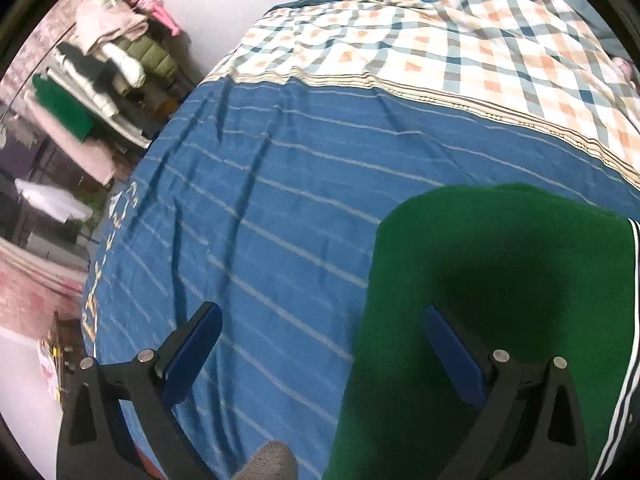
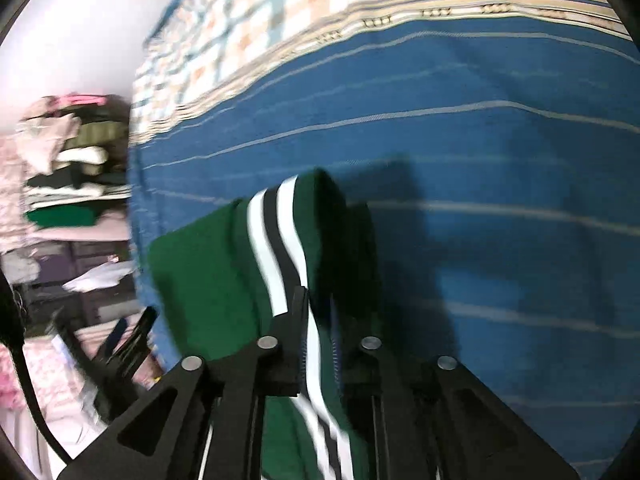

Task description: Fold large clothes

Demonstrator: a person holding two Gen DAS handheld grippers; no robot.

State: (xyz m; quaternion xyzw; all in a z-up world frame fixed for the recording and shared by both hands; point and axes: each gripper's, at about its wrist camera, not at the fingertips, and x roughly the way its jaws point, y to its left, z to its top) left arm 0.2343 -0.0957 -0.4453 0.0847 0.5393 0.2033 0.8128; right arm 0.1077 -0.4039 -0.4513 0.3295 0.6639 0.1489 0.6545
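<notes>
A green garment (image 1: 500, 280) with black-and-white side stripes lies on the blue striped bedspread (image 1: 260, 200) of a bed, near the bed's front edge. In the left wrist view the left tool (image 1: 320, 332) hangs above the bed with its two blue-padded fingers (image 1: 192, 356) spread wide; one finger is over bare bedspread, the other is over the green cloth, and nothing sits between them. The garment fills the lower right of that view, its striped edge running down the far right side. In the right wrist view the right tool (image 2: 318, 312) has its fingers pressed together on the striped part of the green garment (image 2: 208, 272), pinching a fold of fabric that rises between them while the rest of the cloth spreads out to the left on the bedspread (image 2: 480, 160). That view is blurred. Farther up the bed a checked quilt (image 1: 440, 48) in orange, white and blue covers the bedspread. Beside the bed, against the white wall, stands a pile of folded clothes (image 1: 116, 52), with a green piece low in the stack. A grey shoe tip (image 1: 272, 460) shows at the bottom edge of the left view.
</notes>
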